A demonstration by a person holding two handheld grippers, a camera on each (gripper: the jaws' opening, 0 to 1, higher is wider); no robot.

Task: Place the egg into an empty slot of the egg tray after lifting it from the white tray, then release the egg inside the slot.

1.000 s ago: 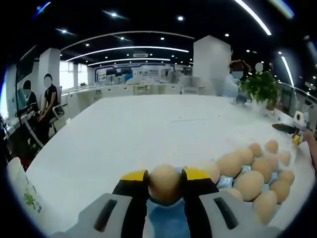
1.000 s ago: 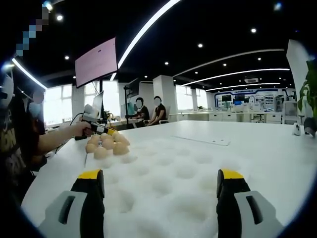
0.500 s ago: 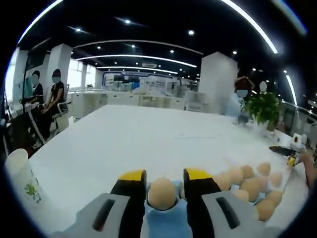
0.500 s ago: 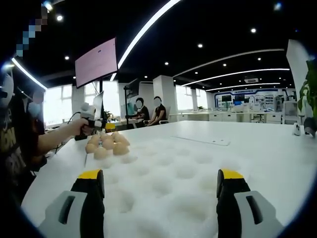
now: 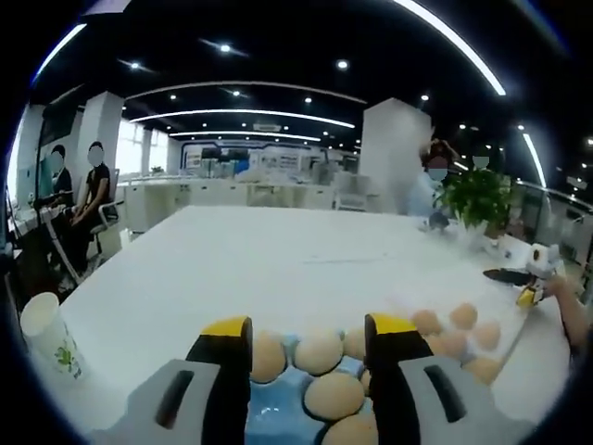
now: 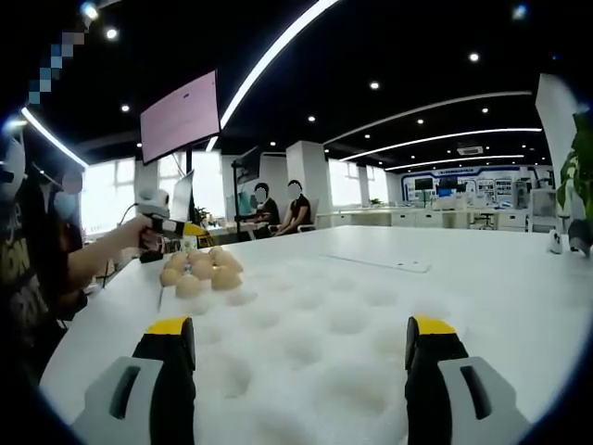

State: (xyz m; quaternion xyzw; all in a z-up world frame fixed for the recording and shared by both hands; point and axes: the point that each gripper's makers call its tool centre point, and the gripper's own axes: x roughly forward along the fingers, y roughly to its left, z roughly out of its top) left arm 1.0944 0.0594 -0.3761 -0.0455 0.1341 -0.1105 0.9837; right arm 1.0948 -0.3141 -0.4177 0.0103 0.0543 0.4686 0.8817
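Observation:
In the left gripper view my left gripper stands open over the blue egg tray. The egg rests in a slot between the jaws and touches neither of them. More eggs fill neighbouring slots. To the right, several eggs lie on the white tray. In the right gripper view my right gripper hangs open and empty over the dimpled white tray. At that tray's far left end lies a cluster of eggs, with a hand holding the left gripper above it.
A paper cup stands on the white table at the left. A potted plant stands at the far right. A hand shows at the right edge. People sit at the left beyond the table.
My left gripper's jaws have spread apart and let go of the egg, which now sits in the blue tray. The left view has pulled back a little. The right gripper has not moved.

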